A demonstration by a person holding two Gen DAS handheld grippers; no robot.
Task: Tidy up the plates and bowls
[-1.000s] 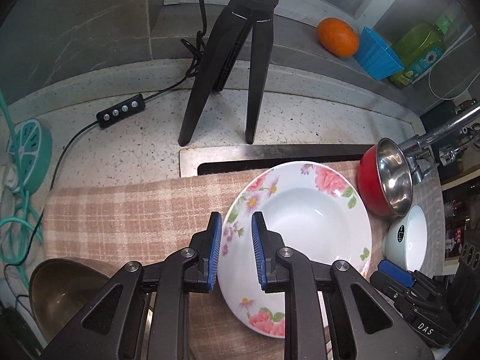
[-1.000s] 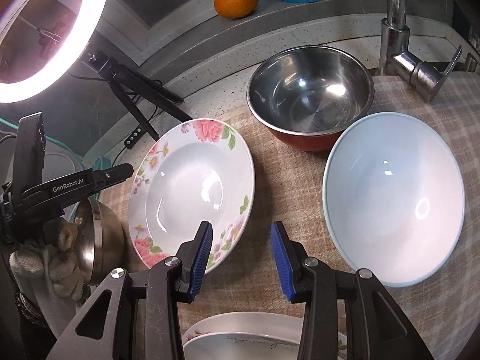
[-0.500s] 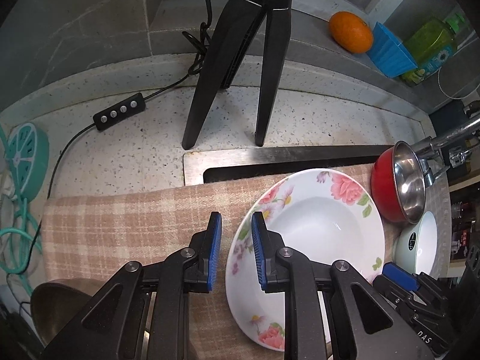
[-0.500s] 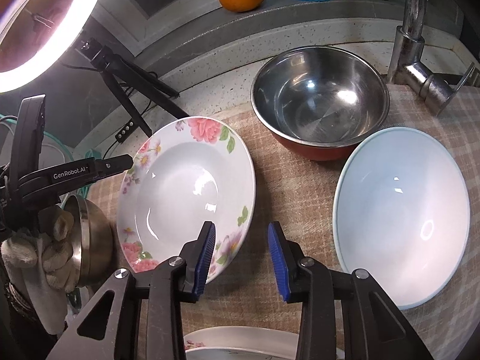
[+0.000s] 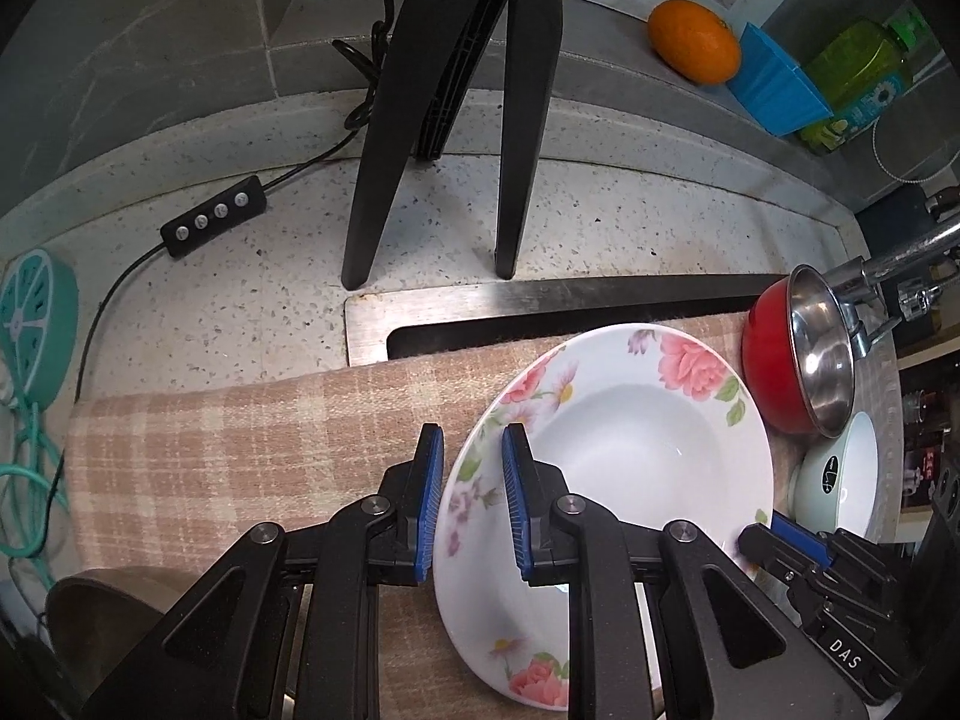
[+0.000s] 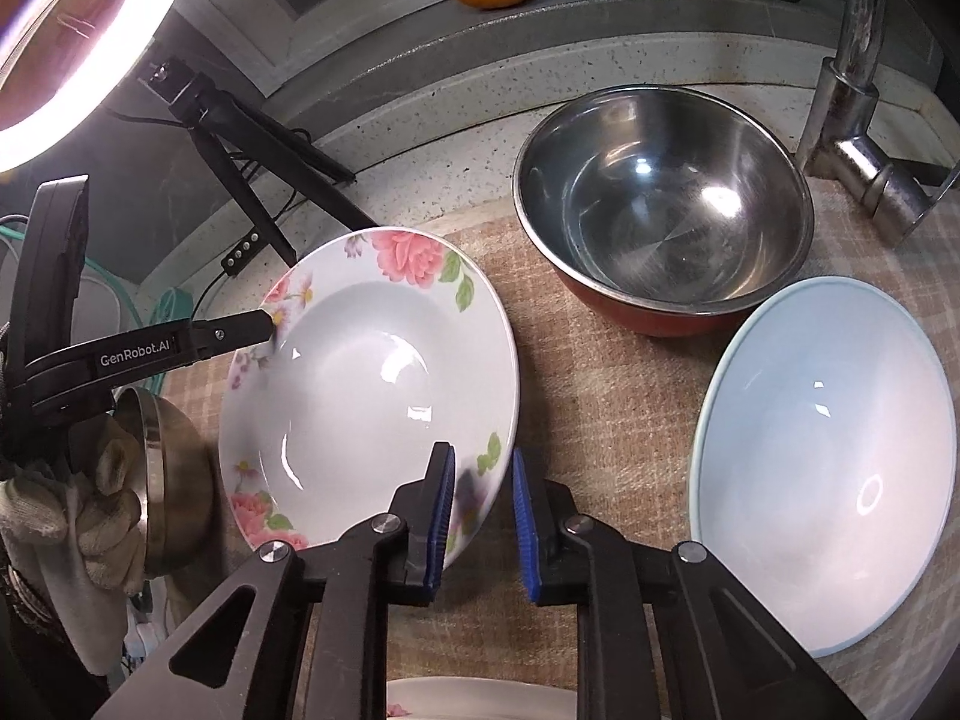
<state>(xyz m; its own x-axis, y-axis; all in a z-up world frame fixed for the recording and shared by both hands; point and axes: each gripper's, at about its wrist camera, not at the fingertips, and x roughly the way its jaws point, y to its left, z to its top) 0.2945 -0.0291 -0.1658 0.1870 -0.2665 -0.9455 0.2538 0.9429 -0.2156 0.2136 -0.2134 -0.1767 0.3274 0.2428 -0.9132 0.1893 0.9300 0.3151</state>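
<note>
A white plate with pink flowers is tilted over the checked cloth. My left gripper is shut on its left rim, one pad outside and one inside the well. In the right wrist view its fingertip rests on that rim. My right gripper straddles the opposite rim and its jaws are closing on it, with the rim between the pads. From the left wrist view, the right gripper's fingertip touches the plate's far edge.
A steel bowl with a red outside and a pale blue bowl sit right of the plate. Another steel bowl is at the left by a gloved hand. Another floral plate lies below. A tripod and a faucet stand behind.
The right jaws have narrowed from wide apart down onto the plate's rim. The left gripper has kept its hold, and the plate has shifted slightly with it.
</note>
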